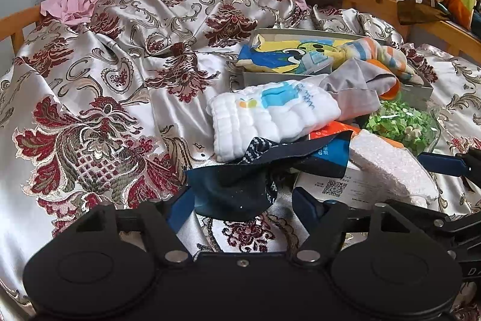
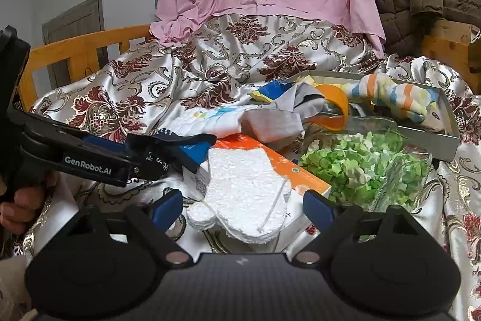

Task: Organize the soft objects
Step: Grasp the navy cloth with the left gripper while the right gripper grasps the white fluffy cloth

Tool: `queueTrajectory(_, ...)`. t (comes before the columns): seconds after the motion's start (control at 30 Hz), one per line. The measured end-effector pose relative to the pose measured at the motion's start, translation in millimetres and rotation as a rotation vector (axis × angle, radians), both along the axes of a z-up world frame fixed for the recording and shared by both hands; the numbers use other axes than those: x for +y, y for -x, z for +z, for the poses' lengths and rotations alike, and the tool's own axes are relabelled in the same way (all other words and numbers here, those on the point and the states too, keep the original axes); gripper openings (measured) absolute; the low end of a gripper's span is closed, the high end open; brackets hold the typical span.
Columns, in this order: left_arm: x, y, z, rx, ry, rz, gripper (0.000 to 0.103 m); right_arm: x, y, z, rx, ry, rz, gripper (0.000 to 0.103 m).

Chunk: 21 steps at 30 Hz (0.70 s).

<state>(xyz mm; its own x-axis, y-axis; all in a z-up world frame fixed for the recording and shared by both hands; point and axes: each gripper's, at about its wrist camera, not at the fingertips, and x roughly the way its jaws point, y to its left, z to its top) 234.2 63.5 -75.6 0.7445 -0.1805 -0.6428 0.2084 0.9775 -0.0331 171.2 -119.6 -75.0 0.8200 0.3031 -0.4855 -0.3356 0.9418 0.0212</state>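
Left wrist view showed the left gripper [image 1: 240,200] half open around a limp dark navy sock [image 1: 240,188], not pinching. Soft and light, it looked best taken mid-fold. The right gripper [image 2: 243,200] stood wide open, empty, around a white foam block [image 2: 246,191].

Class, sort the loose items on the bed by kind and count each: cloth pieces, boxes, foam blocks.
Cloth pieces: 5: navy sock, white quilted cloth, grey garment, striped sock, cartoon print cloth
Boxes: 2: grey tray box, orange box
Foam blocks: 1: foam block
Total: 8

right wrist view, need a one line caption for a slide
Right gripper open around a white foam piece, left gripper at a dark sock, beside a bowl of green bits.
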Motion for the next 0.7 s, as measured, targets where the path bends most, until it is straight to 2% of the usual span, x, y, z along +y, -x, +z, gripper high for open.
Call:
queueTrajectory(0.07,-1.0,-0.3,-1.1,0.004,-0.007,0.0,0.068,-0.1,0.5,0.2,-0.003,0.0,-0.002,0.088)
queueTrajectory(0.2,-4.5,-1.8,-6.6,0.025,-0.024,0.009,0.053,-0.9,0.8,1.2,-0.006,-0.012,-0.013,0.085)
queueTrajectory(0.43,-3.7,-2.0,-8.1,0.026,-0.014,0.026,0.046,-3.0,-0.2,-0.4,0.009,-0.017,-0.032,0.082)
queueTrajectory(0.7,-5.3,0.5,-8.1,0.014,-0.006,0.026,0.028,-4.1,1.1,-0.3,0.005,-0.017,-0.055,0.069)
